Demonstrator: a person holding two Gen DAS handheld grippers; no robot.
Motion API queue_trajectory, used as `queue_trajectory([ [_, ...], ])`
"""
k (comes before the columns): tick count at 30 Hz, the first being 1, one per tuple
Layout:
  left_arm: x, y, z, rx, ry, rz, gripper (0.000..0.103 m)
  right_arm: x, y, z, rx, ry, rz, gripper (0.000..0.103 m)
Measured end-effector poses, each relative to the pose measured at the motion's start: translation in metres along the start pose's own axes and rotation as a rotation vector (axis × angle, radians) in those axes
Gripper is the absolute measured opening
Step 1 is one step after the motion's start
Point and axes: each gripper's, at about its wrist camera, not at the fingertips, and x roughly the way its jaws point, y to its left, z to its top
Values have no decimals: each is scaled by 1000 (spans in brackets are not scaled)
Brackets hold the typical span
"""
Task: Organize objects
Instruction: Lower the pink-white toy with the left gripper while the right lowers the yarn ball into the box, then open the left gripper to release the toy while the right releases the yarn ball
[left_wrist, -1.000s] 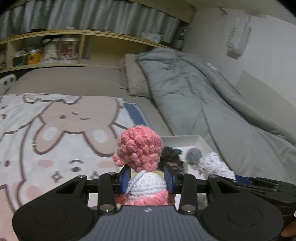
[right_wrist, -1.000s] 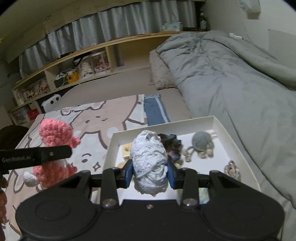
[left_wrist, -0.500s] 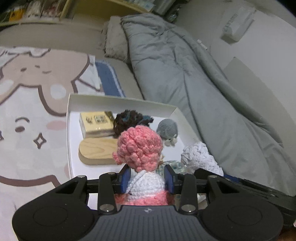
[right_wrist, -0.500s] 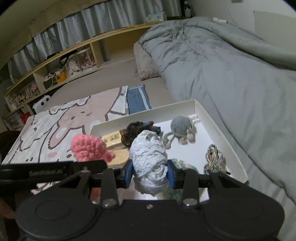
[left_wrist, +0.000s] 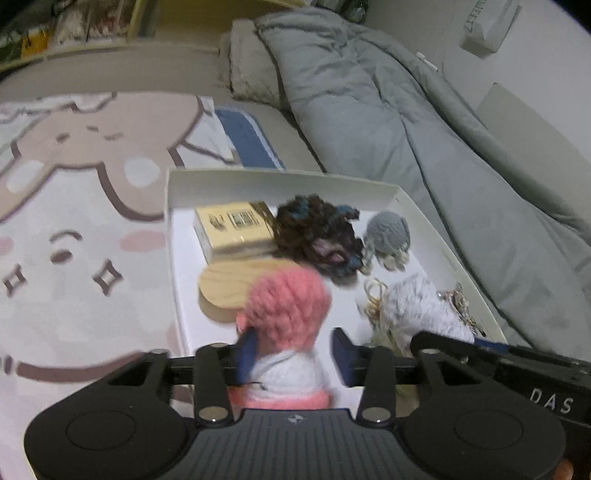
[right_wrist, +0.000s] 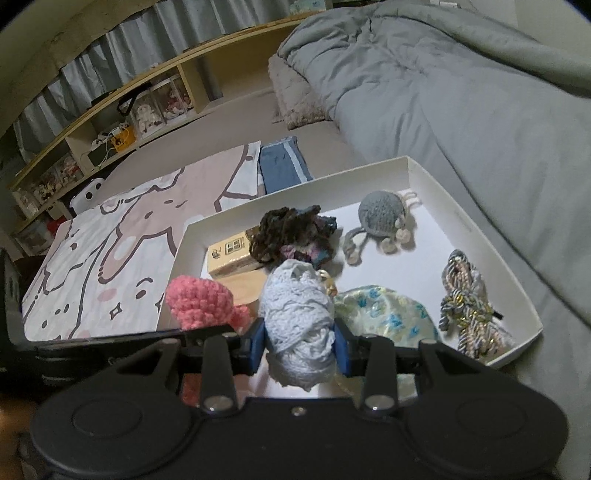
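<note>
A white box (left_wrist: 173, 266) sits on a bed, with a bunny blanket (left_wrist: 85, 206) at its 9 o'clock and a gray quilt (left_wrist: 406, 122) at its 3 o'clock.

Going left to right in the left wrist view: a yellow pack (left_wrist: 232, 229) lies at 11 o'clock in the box, and a flat wooden piece (left_wrist: 229, 288) lies just below it. A dark yarn ball (left_wrist: 317, 236) touches the pack at 12 o'clock. A little gray knit toy (left_wrist: 388, 232) lies at 1 o'clock.

The left gripper (left_wrist: 295, 354) is over the near side of the box. Its jaws have just been opening. The pink knit doll (left_wrist: 284, 314) is between them, blurry. The left pad is beside the doll and the right pad stands clear of it, so the doll is let go.

In the right wrist view, the right gripper (right_wrist: 299, 343) squeezes a pale blue yarn bundle (right_wrist: 299, 321) with both pads pressed on its sides. The bundle hangs over the near middle of the box. A shiny pouch with blue spots (right_wrist: 384, 310) lies at its 3 o'clock. A bunch of twisted cords (right_wrist: 465, 299) lies farther right, by the box wall.
</note>
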Motion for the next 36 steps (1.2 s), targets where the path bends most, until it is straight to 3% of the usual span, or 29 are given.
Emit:
queue_trajectory([
  [1,-2,-1,1,6,-6,11,77,2,1,-1,-4,9,10,43],
  [5,-9,-4,5,41,-6,35,77,1,1,-2,20,13,-3,52],
  [11,-15,-7,4,62,7,50,76,-4,1,-2,28,11,-16,53],
  [14,-18,-8,2,71,23,52,64,-8,1,0,34,6,-17,53],
  [16,-17,-8,1,76,47,41,49,-10,1,0,39,0,-17,53],
  [21,-9,-11,0,93,54,59,47,-15,2,1,45,-8,-19,53],
  [24,1,-8,1,97,73,81,36,-16,3,1,41,-7,-19,52],
  [30,0,-2,-5,61,124,15,34,-20,5,2,27,-4,-12,52],
  [36,-11,3,-11,61,141,4,34,-19,2,0,44,8,-15,52],
])
